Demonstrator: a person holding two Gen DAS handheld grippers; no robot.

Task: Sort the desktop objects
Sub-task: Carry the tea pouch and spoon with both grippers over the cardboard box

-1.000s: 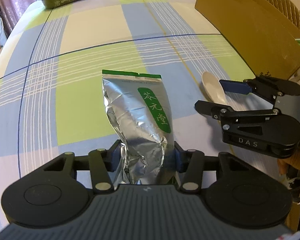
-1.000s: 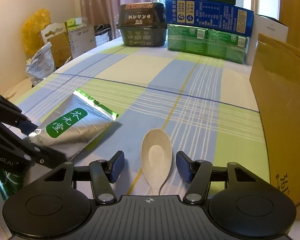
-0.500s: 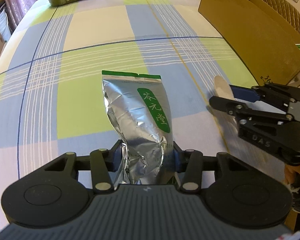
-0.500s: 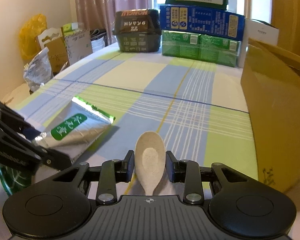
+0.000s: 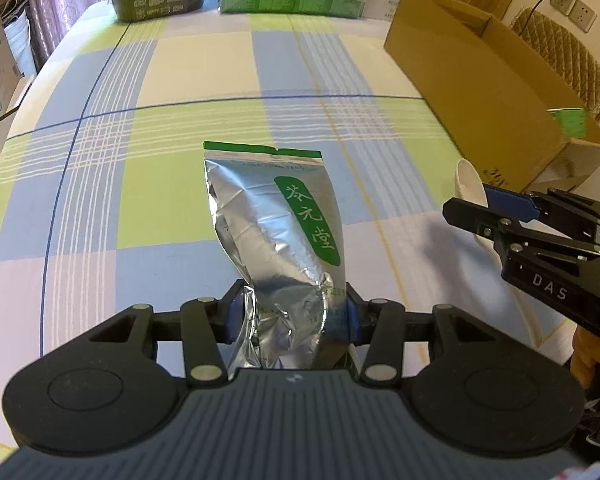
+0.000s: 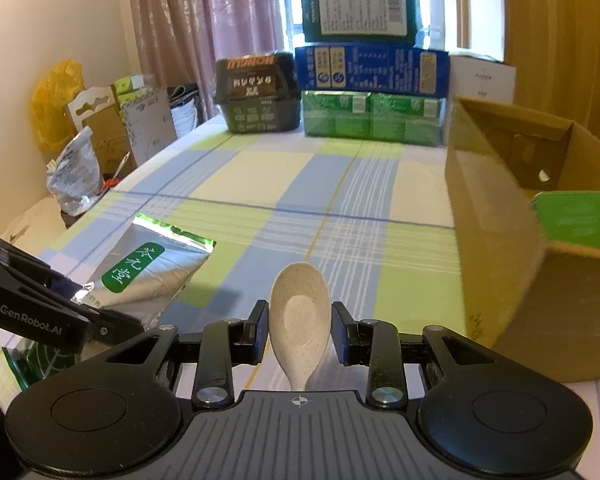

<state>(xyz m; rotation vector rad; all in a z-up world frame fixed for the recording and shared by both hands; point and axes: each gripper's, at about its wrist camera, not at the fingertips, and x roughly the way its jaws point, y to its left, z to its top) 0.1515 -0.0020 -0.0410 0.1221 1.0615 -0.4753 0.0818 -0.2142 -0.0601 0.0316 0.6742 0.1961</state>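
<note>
Right wrist: right gripper (image 6: 300, 330) clamps spoon (image 6: 300, 320); left gripper (image 5: 288, 312) (narrowed) clamps foil pouch (image 5: 276, 224).

The foil pouch (image 5: 276, 232) sits between the left tongs (image 5: 288, 314), the spoon (image 6: 300, 320) between the right tongs (image 6: 300, 330) to its right. The cardboard box (image 6: 500, 248) stands further right on the worktop (image 6: 260, 176); stacked packages (image 6: 372, 88) line the far edge.

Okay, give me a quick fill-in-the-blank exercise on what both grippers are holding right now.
1. The left gripper is shut on the silver ____ pouch.
2. The right gripper is shut on a beige ____.
3. The open cardboard box stands to the ____ of the right gripper.

Missing words: foil; spoon; right
</note>
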